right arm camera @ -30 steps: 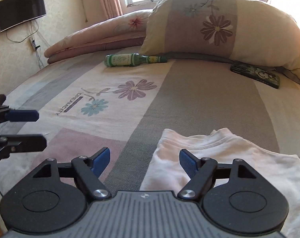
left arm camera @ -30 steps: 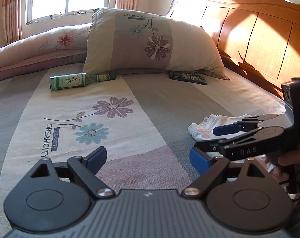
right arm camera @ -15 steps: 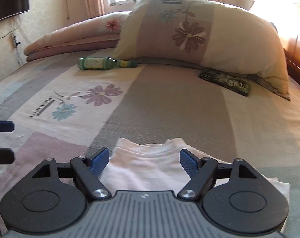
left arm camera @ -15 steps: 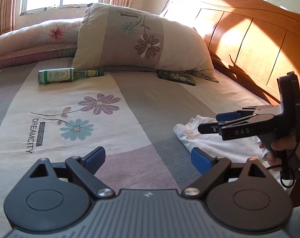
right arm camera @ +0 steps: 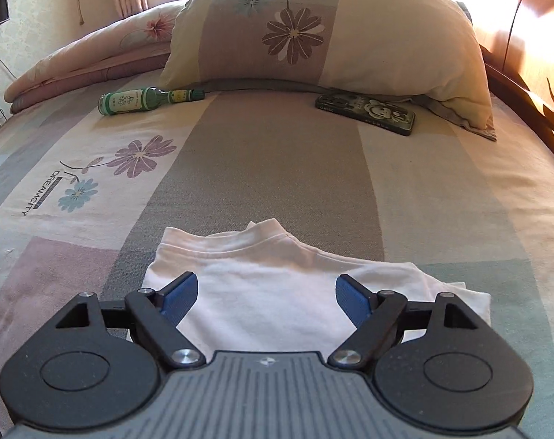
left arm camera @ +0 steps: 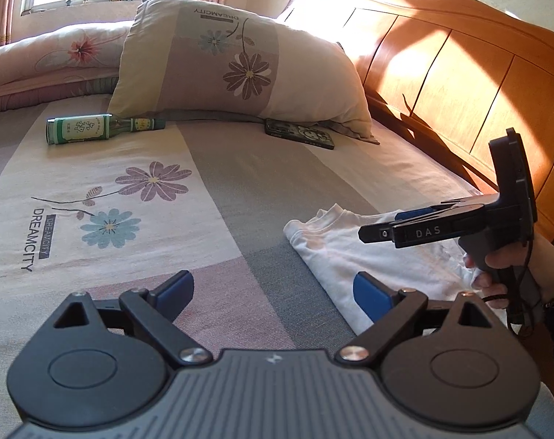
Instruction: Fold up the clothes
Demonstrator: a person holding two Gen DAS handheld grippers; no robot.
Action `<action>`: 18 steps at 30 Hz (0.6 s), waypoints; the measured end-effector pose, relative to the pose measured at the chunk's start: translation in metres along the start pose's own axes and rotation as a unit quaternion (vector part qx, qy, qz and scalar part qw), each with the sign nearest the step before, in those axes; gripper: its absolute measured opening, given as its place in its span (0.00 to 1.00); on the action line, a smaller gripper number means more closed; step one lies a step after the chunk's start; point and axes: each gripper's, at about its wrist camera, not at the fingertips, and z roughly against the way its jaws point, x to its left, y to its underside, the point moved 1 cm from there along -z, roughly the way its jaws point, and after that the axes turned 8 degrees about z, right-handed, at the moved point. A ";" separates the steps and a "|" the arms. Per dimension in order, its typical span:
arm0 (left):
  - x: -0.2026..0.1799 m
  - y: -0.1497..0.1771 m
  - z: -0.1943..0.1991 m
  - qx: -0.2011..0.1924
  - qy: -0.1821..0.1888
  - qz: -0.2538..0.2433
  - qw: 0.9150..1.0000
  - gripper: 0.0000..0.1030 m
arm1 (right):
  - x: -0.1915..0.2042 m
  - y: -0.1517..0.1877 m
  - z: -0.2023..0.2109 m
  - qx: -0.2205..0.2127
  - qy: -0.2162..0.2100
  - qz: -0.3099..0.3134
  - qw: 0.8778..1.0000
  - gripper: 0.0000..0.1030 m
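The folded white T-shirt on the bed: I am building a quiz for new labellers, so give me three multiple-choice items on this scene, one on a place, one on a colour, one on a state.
1. Where does the green glass bottle lie?
A. On the folded white T-shirt
B. On the striped floral bedsheet, in front of the floral pillow
C. Against the wooden headboard

2. What colour are the pads of the right gripper?
A. Red
B. Yellow
C. Blue

3. How is the T-shirt?
A. Folded flat on the bed, free of both grippers
B. Lifted by the right gripper
C. Spread fully open

Key: 1 B, the bottle rests on its side near the pillow's lower edge; 2 C, both fingertips are blue; 3 A, the shirt lies folded while the right jaws are opening with nothing between them, and the left gripper is beside it, open.
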 end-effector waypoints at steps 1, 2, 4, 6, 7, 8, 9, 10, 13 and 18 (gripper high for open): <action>-0.002 0.001 0.001 0.001 0.005 -0.001 1.000 0.91 | -0.001 0.002 0.005 0.003 0.003 -0.004 1.000 0.84; -0.005 0.001 0.002 0.002 0.010 -0.003 1.000 0.91 | -0.001 0.004 0.010 0.005 0.007 -0.009 1.000 0.84; -0.009 0.002 0.005 0.004 0.020 -0.007 1.000 0.91 | 0.000 0.009 0.020 0.003 0.010 -0.018 1.000 0.84; -0.014 0.003 0.008 0.005 0.025 -0.013 1.000 0.91 | 0.001 0.015 0.031 -0.001 0.011 -0.027 1.000 0.84; -0.015 0.004 0.010 0.005 0.026 -0.014 1.000 0.91 | 0.002 0.018 0.035 -0.002 0.011 -0.030 0.999 0.85; -0.016 0.004 0.011 0.005 0.027 -0.014 1.000 0.91 | 0.004 0.021 0.037 0.000 0.010 -0.031 0.999 0.86; -0.017 0.004 0.012 0.005 0.027 -0.014 1.000 0.91 | 0.006 0.024 0.038 0.002 0.011 -0.032 0.999 0.86; -0.018 0.004 0.014 0.006 0.027 -0.013 1.000 0.91 | 0.007 0.027 0.038 0.006 0.013 -0.032 0.999 0.86; -0.020 0.006 0.017 0.008 0.026 -0.012 1.000 0.91 | 0.009 0.037 0.033 0.021 0.012 -0.038 0.999 0.86; -0.023 0.009 0.020 0.012 0.024 -0.019 0.999 0.91 | 0.008 0.050 0.018 0.047 0.021 -0.053 0.997 0.86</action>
